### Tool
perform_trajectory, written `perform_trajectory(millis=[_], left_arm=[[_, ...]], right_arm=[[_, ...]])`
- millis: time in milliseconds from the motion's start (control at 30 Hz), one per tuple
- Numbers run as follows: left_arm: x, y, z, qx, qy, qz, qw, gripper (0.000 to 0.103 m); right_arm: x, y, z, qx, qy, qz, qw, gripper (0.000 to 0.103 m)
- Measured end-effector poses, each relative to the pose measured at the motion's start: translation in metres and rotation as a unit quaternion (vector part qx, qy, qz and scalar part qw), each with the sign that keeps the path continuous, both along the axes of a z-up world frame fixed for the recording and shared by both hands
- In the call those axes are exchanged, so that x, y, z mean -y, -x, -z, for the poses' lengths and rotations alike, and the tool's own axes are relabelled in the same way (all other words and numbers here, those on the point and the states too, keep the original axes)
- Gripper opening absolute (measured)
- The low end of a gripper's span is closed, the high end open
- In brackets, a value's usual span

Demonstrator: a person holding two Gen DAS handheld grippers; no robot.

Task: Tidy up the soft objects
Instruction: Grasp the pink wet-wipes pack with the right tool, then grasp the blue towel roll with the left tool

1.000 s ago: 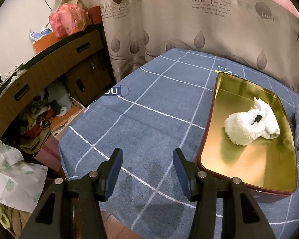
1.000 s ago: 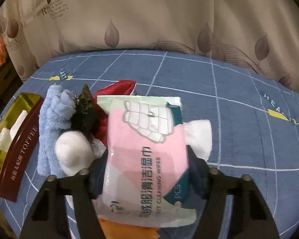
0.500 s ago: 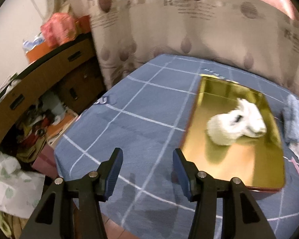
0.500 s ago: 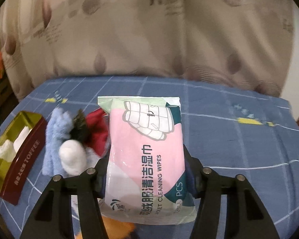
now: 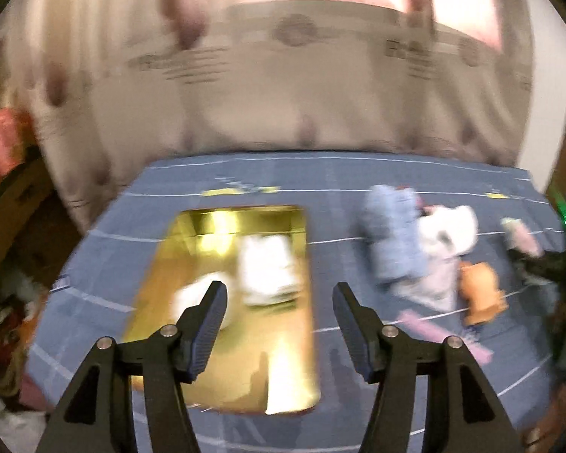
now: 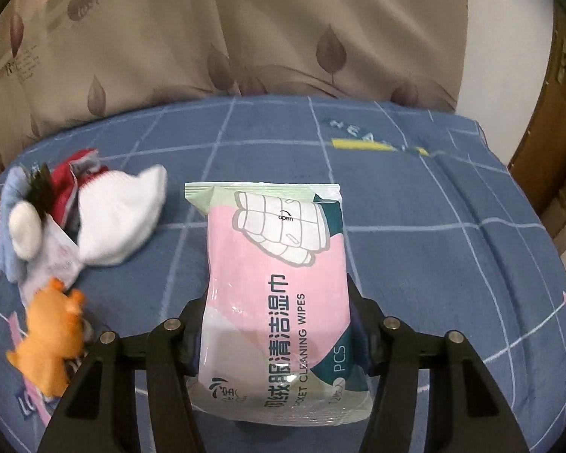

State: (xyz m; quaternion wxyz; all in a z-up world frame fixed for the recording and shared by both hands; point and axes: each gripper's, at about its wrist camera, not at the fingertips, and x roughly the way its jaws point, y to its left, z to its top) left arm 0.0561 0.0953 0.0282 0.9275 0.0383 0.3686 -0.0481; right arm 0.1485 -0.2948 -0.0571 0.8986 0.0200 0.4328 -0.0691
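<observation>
Clamping the wipes pack (image 6: pixel 279 294) above the counter (image 6: pixel 415 196), right gripper (image 6: pixel 275 324) sat beside heaped socks (image 6: pixel 117 219); left gripper (image 5: pixel 279 302), jaws just widening, empty over blurred gold tin (image 5: pixel 222 339).

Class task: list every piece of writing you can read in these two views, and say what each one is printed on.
"open": flap label of the wipes pack held in the right gripper.
"CLEANING WIPES" and "PCS": same pack; the Chinese line beside it is left unread, the word before "CLEANING" is cut off.
"HEA...": blue cloth, rest blurred.
Curtain script: only a large "R" is clear.
Left wrist view: too blurred.
</observation>
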Motion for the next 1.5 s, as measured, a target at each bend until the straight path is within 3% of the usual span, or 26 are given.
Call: perform_trajectory(millis=[333, 533, 700, 967, 1000, 1067, 1233, 1500], left_arm=[[0.094, -0.061, 0.018, -0.063, 0.018, 0.100, 0.9929, 0.060], [0.115, -0.096, 0.034, -0.094, 0.045, 0.090, 0.9905, 0.060], [0.122, -0.118, 0.043, -0.101, 0.037, 0.068, 0.9919, 0.060], [0.098, -0.140, 0.060, -0.127, 0.095, 0.026, 0.9870, 0.059], [0.095, -0.139, 0.061, -0.122, 0.101, 0.024, 0.9871, 0.056], [0.091, -0.137, 0.062, -0.125, 0.106, 0.024, 0.9862, 0.018], [0.078, -0.129, 0.056, -0.126, 0.134, 0.024, 0.9826, 0.017], [0.069, -0.110, 0.029, -0.106, 0.132, 0.041, 0.9847, 0.017]], right_arm=[[-0.011, -0.004, 0.015, -0.019, 0.001, -0.022, 1.000, 0.056], [-0.010, -0.003, 0.016, -0.018, -0.009, -0.023, 1.000, 0.057], [-0.010, -0.003, 0.016, -0.018, -0.011, -0.022, 1.000, 0.058], [-0.007, -0.005, 0.017, -0.018, -0.021, -0.024, 0.999, 0.059], [-0.007, -0.005, 0.017, -0.018, -0.022, -0.024, 0.999, 0.060], [-0.007, -0.005, 0.017, -0.018, -0.021, -0.024, 0.999, 0.060], [-0.007, -0.005, 0.017, -0.018, -0.021, -0.024, 0.999, 0.060], [-0.008, -0.005, 0.017, -0.018, -0.020, -0.024, 0.999, 0.060]])
